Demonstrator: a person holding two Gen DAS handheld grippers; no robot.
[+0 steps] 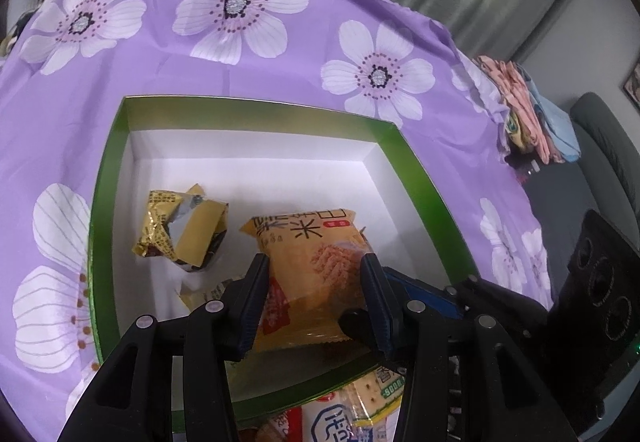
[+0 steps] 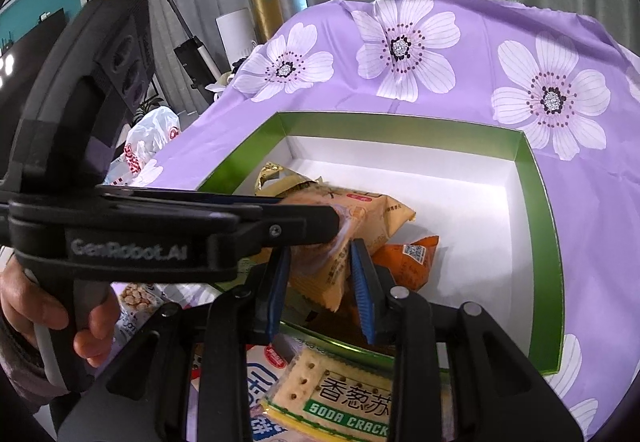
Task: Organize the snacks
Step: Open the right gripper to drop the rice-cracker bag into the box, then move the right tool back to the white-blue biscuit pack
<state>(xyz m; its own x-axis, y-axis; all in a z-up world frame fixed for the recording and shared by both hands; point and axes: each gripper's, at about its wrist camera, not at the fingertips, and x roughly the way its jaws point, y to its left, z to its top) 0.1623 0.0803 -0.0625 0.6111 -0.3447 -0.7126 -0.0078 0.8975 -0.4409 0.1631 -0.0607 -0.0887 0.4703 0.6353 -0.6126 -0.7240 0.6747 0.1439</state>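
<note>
A green box (image 1: 112, 146) with a white inside sits on the purple flowered cloth. My left gripper (image 1: 316, 282) is shut on an orange-yellow snack packet (image 1: 316, 258) and holds it over the box. A gold packet (image 1: 180, 230) lies inside at the left. In the right wrist view my right gripper (image 2: 320, 282) has its fingers on either side of that same packet's lower end (image 2: 328, 274); whether they press it I cannot tell. The left gripper (image 2: 200, 226) crosses in from the left. An orange packet (image 2: 404, 262) lies in the box (image 2: 536, 202).
Loose snacks lie in front of the box: a soda cracker pack (image 2: 336, 398) and a white-blue packet (image 1: 332, 422). A stack of folded cloths (image 1: 532, 114) sits at the table's right edge. A plastic bag (image 2: 148, 138) lies beyond the left edge.
</note>
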